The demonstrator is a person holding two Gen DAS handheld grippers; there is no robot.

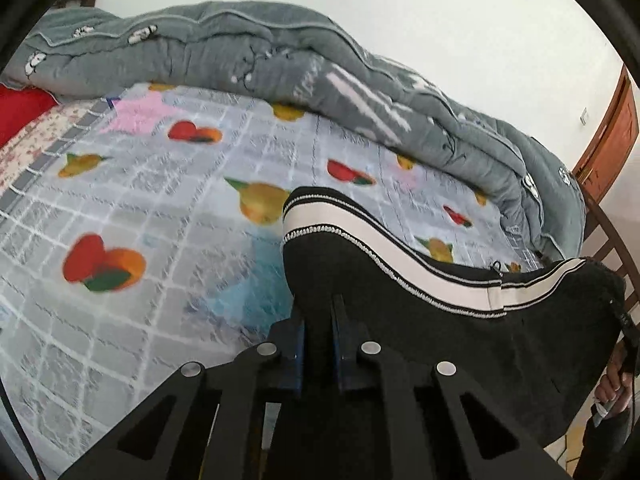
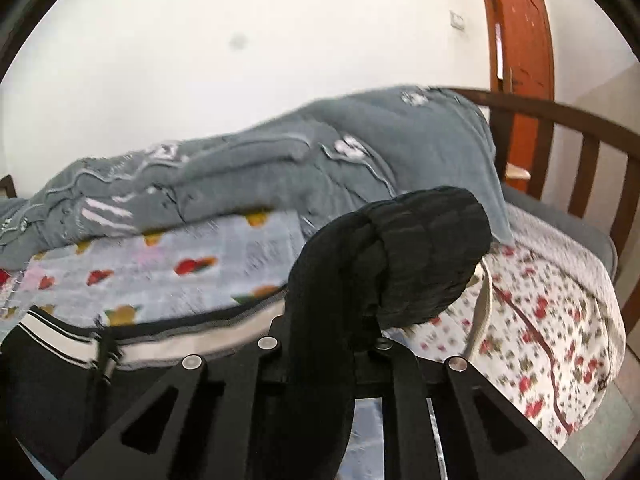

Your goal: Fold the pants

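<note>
I see the bed (image 1: 132, 288) filling most of both views, its pale grid sheet printed with fruit, and a floral cover (image 2: 552, 320) spread over the end by the wooden footboard (image 2: 576, 148). Along the far side by the white wall lies a long rumpled grey quilt (image 1: 280, 56), with a red pillow (image 1: 20, 108) at one end of it. An orange-brown door (image 2: 520, 36) stands past the foot of the bed. The black pants (image 1: 460, 344), with a white-and-black side stripe, are lifted off the sheet and stretched between my two tools. My left gripper (image 1: 318, 320) is clenched on the dark fabric at one end, the stripe curving away from it toward the right. My right gripper (image 2: 326, 332) grasps the other end, where a thick bunch of black cloth bulges up over the fingers and hides their tips; the striped length runs off to its left, low over the sheet.
</note>
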